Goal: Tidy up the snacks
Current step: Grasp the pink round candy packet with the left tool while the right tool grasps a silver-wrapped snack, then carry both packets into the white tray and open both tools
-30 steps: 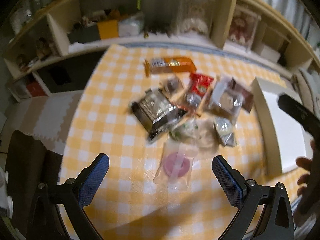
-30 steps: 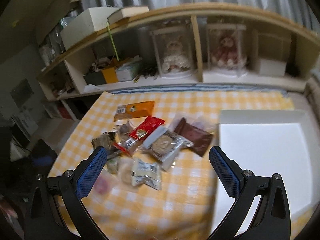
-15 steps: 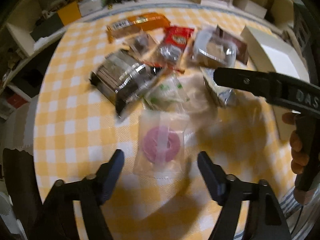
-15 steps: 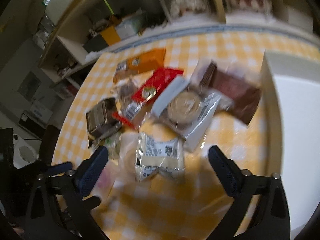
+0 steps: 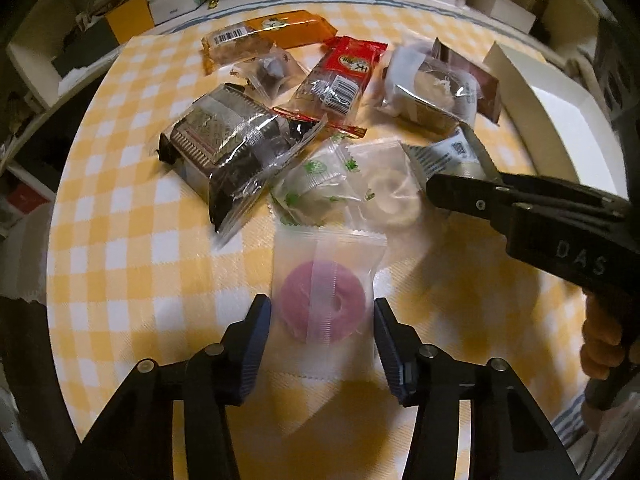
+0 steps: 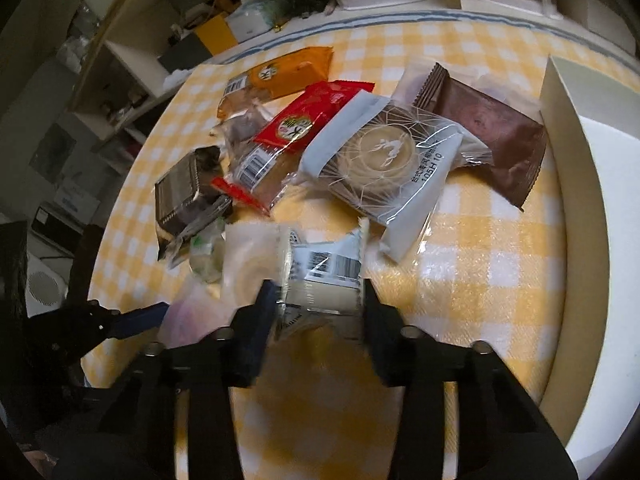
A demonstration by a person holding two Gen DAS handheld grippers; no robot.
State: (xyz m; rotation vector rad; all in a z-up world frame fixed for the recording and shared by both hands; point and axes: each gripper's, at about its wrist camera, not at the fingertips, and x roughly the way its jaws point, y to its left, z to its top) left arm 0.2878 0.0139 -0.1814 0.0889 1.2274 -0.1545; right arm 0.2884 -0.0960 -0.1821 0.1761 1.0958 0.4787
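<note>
A pile of wrapped snacks lies on a yellow checked tablecloth (image 5: 120, 208). My left gripper (image 5: 322, 326) is open, its fingers on either side of a clear packet with a pink ring sweet (image 5: 324, 300). My right gripper (image 6: 318, 312) stands around a small white packet with a barcode (image 6: 324, 276), the pads at its sides; the packet looks pinched. That gripper also shows in the left wrist view (image 5: 472, 176) at the same white packet (image 5: 444, 156). A white box (image 6: 600, 184) stands at the right.
The pile holds an orange bar (image 5: 276, 30), a red packet (image 5: 344, 72), a dark silver-wrapped cake (image 5: 228, 140), a round pastry packet (image 6: 384, 156) and a brown packet (image 6: 492, 128). Shelves (image 5: 100, 28) with boxes run behind the table.
Both grippers moved down and forward to the pile and narrowed. The left now straddles the pink sweet packet; the right has closed in on the white barcode packet.
</note>
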